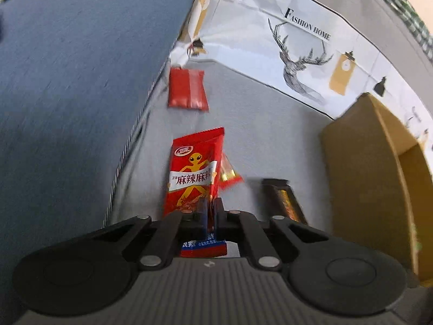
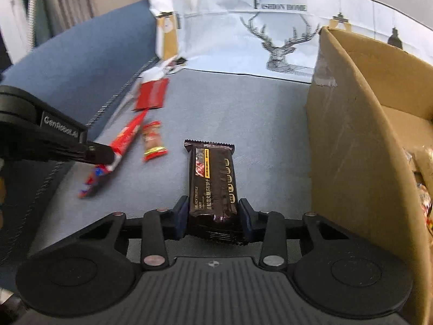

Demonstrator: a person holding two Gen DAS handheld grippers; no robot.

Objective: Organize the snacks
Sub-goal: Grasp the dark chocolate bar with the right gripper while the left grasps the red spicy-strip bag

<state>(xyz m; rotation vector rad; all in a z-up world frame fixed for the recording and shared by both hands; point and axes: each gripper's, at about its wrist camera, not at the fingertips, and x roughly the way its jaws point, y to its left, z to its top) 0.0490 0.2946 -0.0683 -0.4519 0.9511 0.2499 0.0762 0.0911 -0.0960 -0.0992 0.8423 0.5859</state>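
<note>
Ahead of both sets of jaws, a grey fabric surface [image 2: 243, 113], bordered on their left by a blue cushion [image 1: 81, 81] and at the far end by a white cloth printed with a stag and "FASHION HOME" [image 1: 297, 43]. To the right of the jaws, an open brown cardboard box [image 2: 351, 124], upright, with some wrapped items just visible inside at the frame edge, too blurred to name. Between the jaws of the right gripper [image 2: 213, 216], a black snack bar [image 2: 212, 181], glossy wrapper with serrated far end, a yellow label strip, a meat picture and "BLACK TRUFFLE HAM" in white; jaws narrowed against its two long sides near the close end, far end lying on the grey fabric. Between the jaws of the left gripper [image 1: 209, 214], a red snack packet [image 1: 194, 170] with a yellow alien figure, a white banner of red Chinese characters and a blue band at its near end; jaws pinched nearly together on it, packet standing upright and lifted off the fabric. Just beyond and right of those left jaws, a small red sachet [image 2: 153, 140] with a gold band, lying flat. Farther ahead, near the cushion seam, a plain red pouch [image 1: 187, 89], flat on the fabric, well apart from both grippers.
</note>
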